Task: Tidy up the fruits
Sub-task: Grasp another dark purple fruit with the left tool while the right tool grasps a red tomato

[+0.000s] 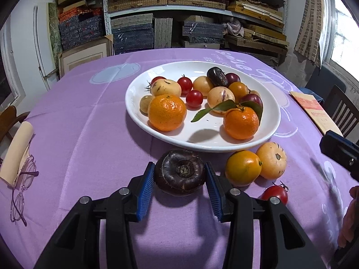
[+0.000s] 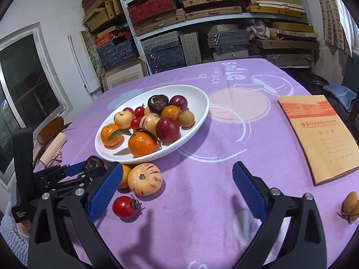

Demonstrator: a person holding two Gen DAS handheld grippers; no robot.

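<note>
A dark purple mangosteen point(image 1: 180, 174) lies on the purple cloth just in front of the white plate point(image 1: 224, 149). My left gripper point(image 1: 179, 170) is shut on it, a blue pad against each side. The plate holds tangerines, cherry tomatoes, pale striped melons and dark fruits. Right of the mangosteen lie a small orange fruit point(image 1: 243, 168), a pale striped melon point(image 1: 272, 160) and a red tomato point(image 1: 274, 194). My right gripper point(image 2: 177, 168) stands wide open over bare cloth, with the tomato point(image 2: 123, 206) by its left finger. Brown longans point(image 2: 350, 206) lie far right.
An orange notebook point(image 2: 318, 134) lies at the table's right side. Glasses point(image 1: 22, 188) and a cream roll point(image 1: 15, 148) sit at the left edge. Wooden chairs stand at both sides, and shelves of stacked boxes fill the back wall.
</note>
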